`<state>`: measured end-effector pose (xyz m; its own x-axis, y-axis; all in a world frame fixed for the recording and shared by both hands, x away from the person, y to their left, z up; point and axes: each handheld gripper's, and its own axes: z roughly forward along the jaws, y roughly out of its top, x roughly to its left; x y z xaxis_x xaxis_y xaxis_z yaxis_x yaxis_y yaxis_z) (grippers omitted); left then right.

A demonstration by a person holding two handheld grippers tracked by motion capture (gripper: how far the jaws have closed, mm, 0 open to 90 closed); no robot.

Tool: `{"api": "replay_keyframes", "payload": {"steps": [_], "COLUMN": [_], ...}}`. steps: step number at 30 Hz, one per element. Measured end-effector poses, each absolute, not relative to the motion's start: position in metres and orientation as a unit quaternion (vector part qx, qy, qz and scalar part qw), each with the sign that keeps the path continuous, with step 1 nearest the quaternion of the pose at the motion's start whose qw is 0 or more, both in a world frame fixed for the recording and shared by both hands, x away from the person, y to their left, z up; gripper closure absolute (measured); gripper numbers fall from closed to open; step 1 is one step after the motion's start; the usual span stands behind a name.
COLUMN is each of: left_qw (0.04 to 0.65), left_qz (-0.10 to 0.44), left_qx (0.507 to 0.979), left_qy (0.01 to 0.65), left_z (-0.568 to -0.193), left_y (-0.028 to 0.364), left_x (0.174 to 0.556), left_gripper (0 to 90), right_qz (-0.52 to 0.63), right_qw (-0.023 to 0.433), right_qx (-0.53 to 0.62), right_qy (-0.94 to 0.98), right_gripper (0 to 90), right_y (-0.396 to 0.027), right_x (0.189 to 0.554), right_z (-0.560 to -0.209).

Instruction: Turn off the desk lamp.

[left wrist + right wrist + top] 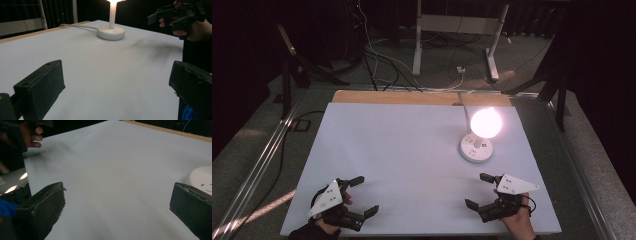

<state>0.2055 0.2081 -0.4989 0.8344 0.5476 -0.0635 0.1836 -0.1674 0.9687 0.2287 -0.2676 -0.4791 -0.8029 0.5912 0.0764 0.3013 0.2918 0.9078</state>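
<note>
- We judge the lit lamp [477, 142] the likely target: it stands upright at the desk's [412, 150] far right, its stem vertical.
- Our right gripper [476, 192] is nearer, the lamp just beyond its spread, empty fingers.
- Our left gripper [362, 197] hovers well apart at the near left, fingers likewise spread and empty.

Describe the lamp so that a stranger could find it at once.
Look at the white table, on its far right part. There stands the lamp: a round white base with a thin stem and a glowing globe, nearer the right tongs, and the sole lit thing.
</note>
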Motion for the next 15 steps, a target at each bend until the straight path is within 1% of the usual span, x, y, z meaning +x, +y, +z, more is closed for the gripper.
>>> {"api": "replay_keyframes", "payload": {"steps": [6,15], "left_qw": [0.598,0.597], "left_qz": [0.153,0.150], "left_qx": [0.748,0.749], "left_qy": [0.245,0.246], "left_z": [-0.499,-0.499], "left_y": [0.209,0.208], "left_x": [0.205,0.206], "left_gripper": [0.6,0.6], "right_qz": [0.525,0.520], "right_qw": [0.161,0.180], "right_qx": [0.297,0.316], "right_qy": [0.781,0.773], "right_gripper": [0.0,0.0], "right_y": [-0.274,-0.279], "right_x": [0.235,0.243], "right_z": [-0.472,-0.467]}}
